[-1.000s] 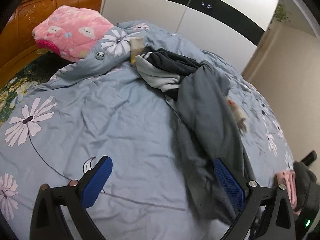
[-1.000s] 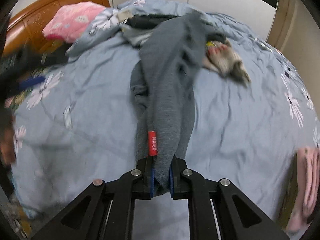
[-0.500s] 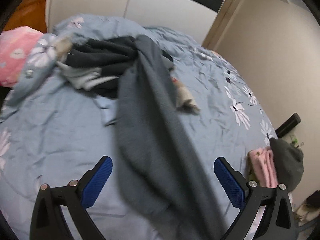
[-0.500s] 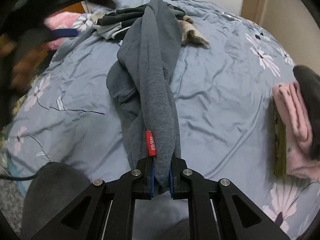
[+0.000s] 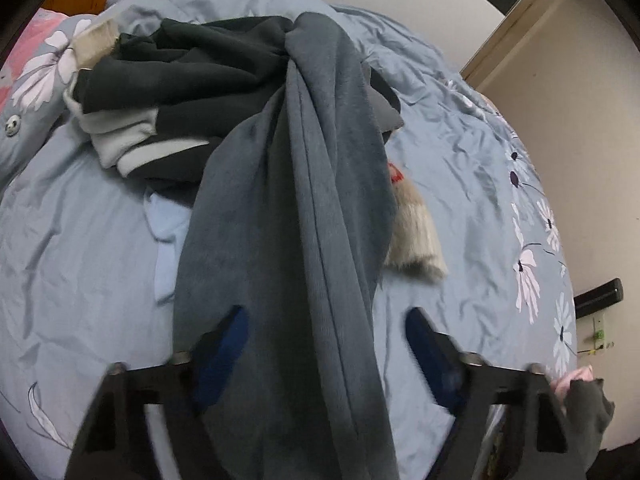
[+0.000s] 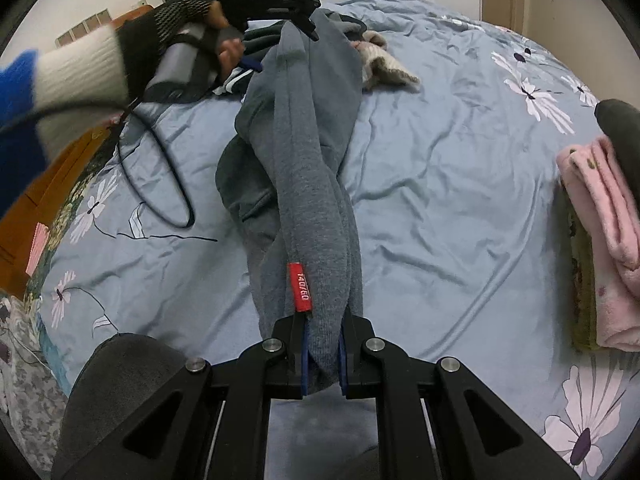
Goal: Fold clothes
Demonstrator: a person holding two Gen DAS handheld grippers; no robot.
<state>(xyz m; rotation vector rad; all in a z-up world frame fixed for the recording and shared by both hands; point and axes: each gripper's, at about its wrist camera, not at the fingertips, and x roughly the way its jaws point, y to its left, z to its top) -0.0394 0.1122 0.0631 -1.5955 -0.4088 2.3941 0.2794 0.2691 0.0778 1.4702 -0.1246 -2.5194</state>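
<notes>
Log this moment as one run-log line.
right gripper: shut on grey garment | left gripper: open, straddling it | garment: unfolded, stretched over bed

The left claw (image 5: 326, 354) is closing in around the grey garment (image 5: 296, 208), its fingers now narrowing toward the cloth.

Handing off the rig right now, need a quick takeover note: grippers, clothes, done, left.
Right hand-held gripper: shut on the grey garment, at the end with the red size tag.
Left hand-held gripper: open, fingers either side of the same garment further up; no grip yet.
Grey garment: bunched lengthwise along the bed, far end on the dark clothes pile.
Done: folded pink item at the bed's right edge.
Left: grip with the left, spread the garment flat, fold it, then the pile and the small beige piece.
</notes>
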